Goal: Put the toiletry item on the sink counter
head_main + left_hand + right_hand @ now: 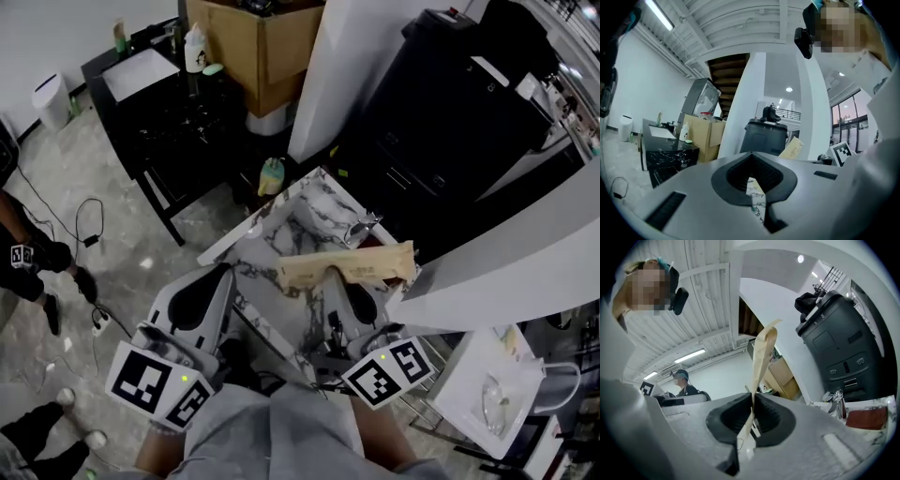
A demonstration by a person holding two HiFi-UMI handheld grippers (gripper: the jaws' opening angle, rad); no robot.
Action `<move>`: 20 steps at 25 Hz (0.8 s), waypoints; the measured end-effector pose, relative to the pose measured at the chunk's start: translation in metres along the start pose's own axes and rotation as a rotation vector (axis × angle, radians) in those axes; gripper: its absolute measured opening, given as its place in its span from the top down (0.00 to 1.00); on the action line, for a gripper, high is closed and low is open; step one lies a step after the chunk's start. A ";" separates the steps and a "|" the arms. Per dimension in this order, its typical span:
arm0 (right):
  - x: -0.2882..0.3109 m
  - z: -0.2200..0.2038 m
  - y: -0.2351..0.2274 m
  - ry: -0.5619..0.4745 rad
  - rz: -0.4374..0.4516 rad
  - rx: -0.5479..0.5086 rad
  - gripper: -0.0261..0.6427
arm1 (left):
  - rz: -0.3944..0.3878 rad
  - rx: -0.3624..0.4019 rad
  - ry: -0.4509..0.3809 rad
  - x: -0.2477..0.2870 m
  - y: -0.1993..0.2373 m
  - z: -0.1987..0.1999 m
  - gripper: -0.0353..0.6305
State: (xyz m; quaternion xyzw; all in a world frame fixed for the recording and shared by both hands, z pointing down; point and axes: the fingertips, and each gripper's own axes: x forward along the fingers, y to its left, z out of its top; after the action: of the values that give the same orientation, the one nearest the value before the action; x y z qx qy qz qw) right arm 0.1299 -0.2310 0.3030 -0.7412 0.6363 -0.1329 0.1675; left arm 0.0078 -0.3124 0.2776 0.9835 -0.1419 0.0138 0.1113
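Observation:
A flat tan paper packet (pixel 347 265) is the toiletry item. My right gripper (pixel 339 279) is shut on its lower edge and holds it on edge over the white marble sink counter (pixel 267 246). In the right gripper view the packet (pixel 761 357) rises straight up out of the closed pads of the right gripper (pixel 751 420). My left gripper (pixel 225 274) hangs over the counter's left edge, jaws together and holding nothing. The left gripper view shows only a thin slit between the left gripper's pads (pixel 753 187), with marble behind it and the packet (pixel 792 149) off to the right. A chrome faucet (pixel 364 226) stands just beyond the packet.
A big black machine (pixel 459 112) and a white pillar (pixel 347 66) stand behind the counter. At the back left are a black table (pixel 141 103) with a white bottle (pixel 195 49) and a cardboard box (pixel 258 42). A white rack (pixel 487 384) is at the lower right. Another person's feet (pixel 37 267) and cables are at the left.

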 end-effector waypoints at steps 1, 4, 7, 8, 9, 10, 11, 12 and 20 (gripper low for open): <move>0.003 0.001 -0.003 -0.006 -0.018 0.003 0.94 | -0.021 0.000 0.007 0.008 0.003 0.001 0.94; 0.008 0.005 -0.013 -0.035 -0.090 0.009 0.94 | -0.105 0.003 0.031 0.033 0.007 0.004 0.94; 0.016 0.010 -0.025 -0.063 -0.149 0.025 0.94 | -0.175 0.003 0.051 0.057 0.008 0.005 0.94; 0.019 0.011 -0.029 -0.074 -0.166 0.037 0.94 | -0.195 0.002 0.058 0.065 0.009 0.004 0.94; 0.022 0.012 -0.034 -0.085 -0.183 0.051 0.94 | -0.215 0.001 0.065 0.072 0.010 0.004 0.94; 0.024 0.012 -0.038 -0.097 -0.200 0.066 0.94 | -0.234 0.000 0.072 0.079 0.010 0.003 0.94; 0.026 0.012 -0.042 -0.108 -0.216 0.080 0.94 | -0.252 -0.001 0.078 0.084 0.011 0.002 0.94; 0.028 0.012 -0.045 -0.118 -0.231 0.092 0.94 | -0.268 -0.002 0.083 0.089 0.013 0.001 0.94; 0.057 0.005 -0.065 -0.177 -0.299 0.190 0.94 | -0.342 -0.007 0.129 0.119 0.036 -0.007 0.94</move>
State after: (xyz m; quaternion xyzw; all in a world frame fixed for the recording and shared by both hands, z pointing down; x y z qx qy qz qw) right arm 0.1995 -0.2784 0.3250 -0.8171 0.4866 -0.1500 0.2704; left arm 0.1122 -0.3776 0.2988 0.9900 0.0349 0.0572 0.1241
